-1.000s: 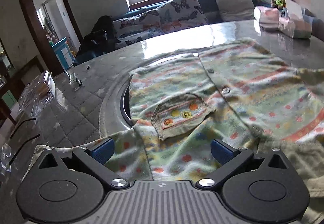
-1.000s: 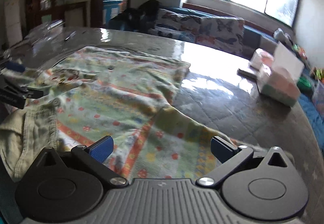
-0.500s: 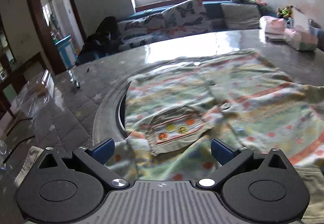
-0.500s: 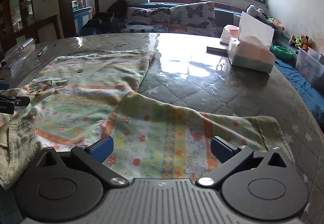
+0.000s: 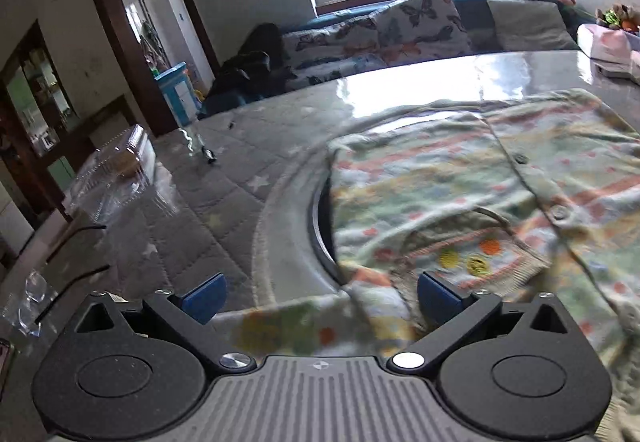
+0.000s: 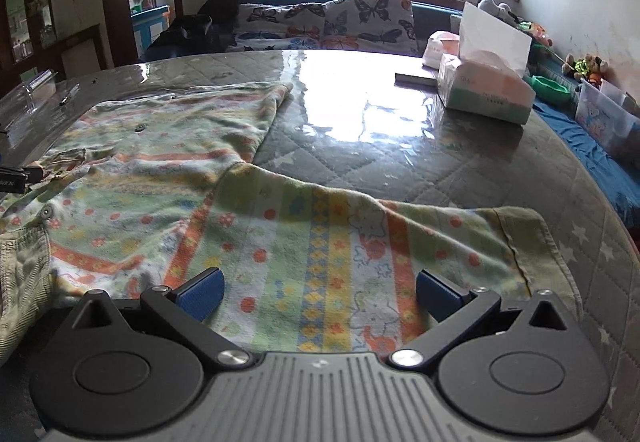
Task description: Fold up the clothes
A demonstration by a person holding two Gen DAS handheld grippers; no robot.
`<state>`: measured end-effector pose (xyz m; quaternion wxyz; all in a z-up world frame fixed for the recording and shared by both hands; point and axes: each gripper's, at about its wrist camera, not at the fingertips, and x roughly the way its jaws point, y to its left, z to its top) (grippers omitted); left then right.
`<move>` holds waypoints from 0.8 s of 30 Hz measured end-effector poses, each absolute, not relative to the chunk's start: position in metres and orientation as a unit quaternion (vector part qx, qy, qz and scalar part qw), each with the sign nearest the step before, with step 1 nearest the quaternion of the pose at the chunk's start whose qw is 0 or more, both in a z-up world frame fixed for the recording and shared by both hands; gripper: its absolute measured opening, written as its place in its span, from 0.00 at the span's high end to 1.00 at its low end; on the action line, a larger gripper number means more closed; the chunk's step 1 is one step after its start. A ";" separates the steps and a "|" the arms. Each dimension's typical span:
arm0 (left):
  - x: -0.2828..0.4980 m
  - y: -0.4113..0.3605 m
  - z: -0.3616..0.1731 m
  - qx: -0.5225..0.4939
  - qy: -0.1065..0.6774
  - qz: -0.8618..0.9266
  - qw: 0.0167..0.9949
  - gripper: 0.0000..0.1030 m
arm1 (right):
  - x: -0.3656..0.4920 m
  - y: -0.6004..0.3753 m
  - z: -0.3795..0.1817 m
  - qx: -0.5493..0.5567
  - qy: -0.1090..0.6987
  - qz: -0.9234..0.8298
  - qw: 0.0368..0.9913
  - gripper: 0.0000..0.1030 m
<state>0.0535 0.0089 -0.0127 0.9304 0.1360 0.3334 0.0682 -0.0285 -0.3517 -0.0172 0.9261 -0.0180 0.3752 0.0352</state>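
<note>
A patterned child's shirt (image 6: pixel 168 178) with buttons and a chest pocket (image 5: pixel 472 254) lies spread face up on the round table (image 6: pixel 400 130). It also shows in the left wrist view (image 5: pixel 460 178). My left gripper (image 5: pixel 320 298) is open, low over the shirt's left sleeve (image 5: pixel 296 322), jaws on either side of the cloth. My right gripper (image 6: pixel 318 292) is open over the right sleeve (image 6: pixel 360 242), which stretches out to the right. Neither holds anything.
A tissue box (image 6: pixel 484 86) and a pink pack (image 6: pixel 440 46) stand at the table's far right. A clear plastic box (image 5: pixel 116 166) and a small dark item (image 5: pixel 208 156) lie at the left. A sofa (image 6: pixel 328 26) runs behind the table.
The left gripper has moved left and down toward the left sleeve. The right gripper has swung right, then settled lower over the right sleeve. Both stay open.
</note>
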 end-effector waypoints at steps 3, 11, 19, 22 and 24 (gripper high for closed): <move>0.058 0.017 -0.014 0.149 0.331 0.094 0.927 0.00 | -0.028 -0.353 -0.018 -0.018 0.375 0.035 0.926 0.00; 0.061 0.026 -0.006 0.126 0.345 0.088 0.926 0.01 | -0.026 -0.356 -0.018 -0.014 0.377 0.037 0.926 0.00; 0.044 0.000 0.021 0.083 0.340 0.012 0.937 0.00 | -0.030 -0.363 -0.013 0.003 0.371 0.018 0.928 0.00; 0.037 -0.015 0.027 0.070 0.339 -0.025 0.938 0.00 | -0.031 -0.371 -0.012 0.012 0.369 0.002 0.929 0.00; 0.034 -0.025 0.029 0.065 0.338 -0.049 0.938 0.00 | -0.032 -0.377 -0.011 0.018 0.367 -0.011 0.930 0.00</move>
